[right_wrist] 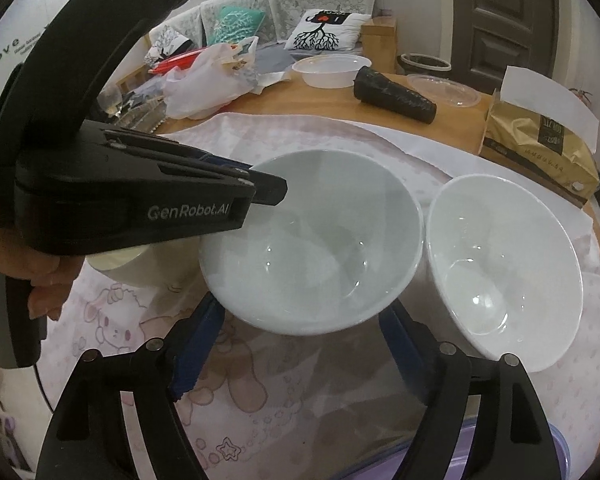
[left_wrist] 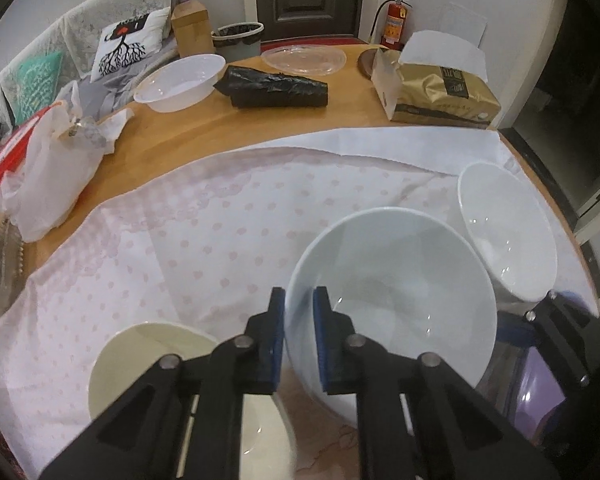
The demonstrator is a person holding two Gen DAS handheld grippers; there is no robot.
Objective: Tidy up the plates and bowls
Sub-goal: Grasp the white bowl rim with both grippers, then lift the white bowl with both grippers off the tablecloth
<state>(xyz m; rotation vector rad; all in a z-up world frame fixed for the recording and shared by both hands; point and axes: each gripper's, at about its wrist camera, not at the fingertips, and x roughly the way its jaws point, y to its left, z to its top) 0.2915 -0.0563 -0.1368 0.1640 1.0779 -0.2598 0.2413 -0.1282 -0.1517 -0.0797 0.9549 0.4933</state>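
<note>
My left gripper [left_wrist: 299, 340] is shut on the near rim of a large pale blue-white bowl [left_wrist: 396, 288], one finger inside and one outside, holding it raised over the cloth. The same bowl [right_wrist: 312, 240] fills the middle of the right wrist view, with the left gripper body [right_wrist: 140, 200] clamped on its left rim. A second white bowl [left_wrist: 508, 228] stands just right of it, also in the right wrist view [right_wrist: 504, 268]. A cream bowl [left_wrist: 152, 364] sits at lower left, partly hidden behind the left gripper [right_wrist: 128, 268]. My right gripper [right_wrist: 300, 352] is open and empty, just below the held bowl.
A pink dotted cloth [left_wrist: 180, 240] covers the wooden table [left_wrist: 220, 128]. At the back stand a plastic tub [left_wrist: 180, 80], a black bag roll [left_wrist: 276, 88], a clear lid [left_wrist: 304, 60], a gold tissue pack [left_wrist: 436, 92] and plastic bags [left_wrist: 48, 156]. A purple container [right_wrist: 460, 460] lies under my right gripper.
</note>
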